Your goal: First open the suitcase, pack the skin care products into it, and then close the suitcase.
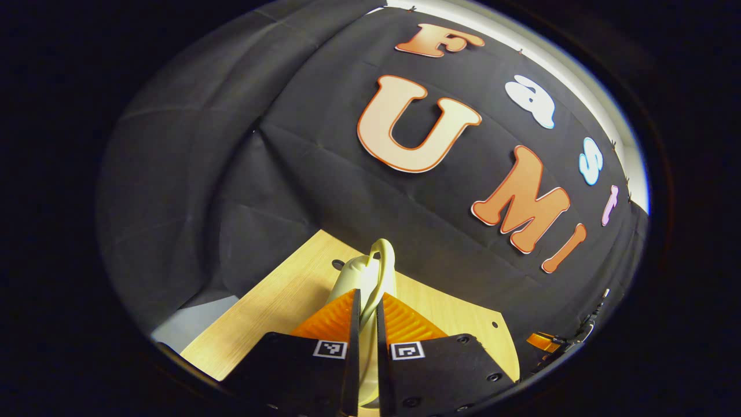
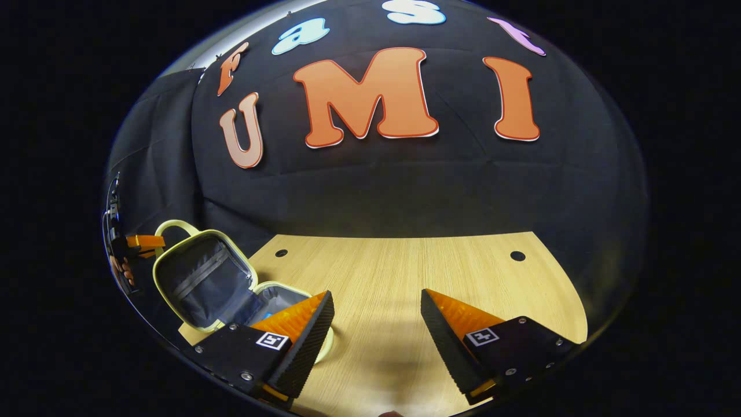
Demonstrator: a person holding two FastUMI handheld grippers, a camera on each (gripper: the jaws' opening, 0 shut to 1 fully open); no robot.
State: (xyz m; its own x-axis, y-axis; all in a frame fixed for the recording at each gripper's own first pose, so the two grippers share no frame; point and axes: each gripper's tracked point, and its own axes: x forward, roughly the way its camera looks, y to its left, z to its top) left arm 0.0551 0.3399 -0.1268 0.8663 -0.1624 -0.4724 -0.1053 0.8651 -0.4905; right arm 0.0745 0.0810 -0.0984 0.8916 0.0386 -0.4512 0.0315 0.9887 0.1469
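While the suitcase (image 2: pixel 202 281) is standing open at the table's (image 2: pixel 405 278) left edge, lid upright, the left gripper (image 1: pixel 366 313) is clenching its fingers on the lid's rim beside the handle (image 1: pixel 383 263). The right gripper (image 2: pixel 376 315) is hovering over bare tabletop, fingers spread wide and gripping nothing.

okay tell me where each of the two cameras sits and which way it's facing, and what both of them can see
Left gripper view: rides the left gripper, facing the booth wall over the table; its fingers pinch the suitcase lid.
Right gripper view: rides the right gripper, facing across the table toward the wall, fingers apart; the left gripper shows far left by the suitcase handle.
Shared: the suitcase, table and wall.
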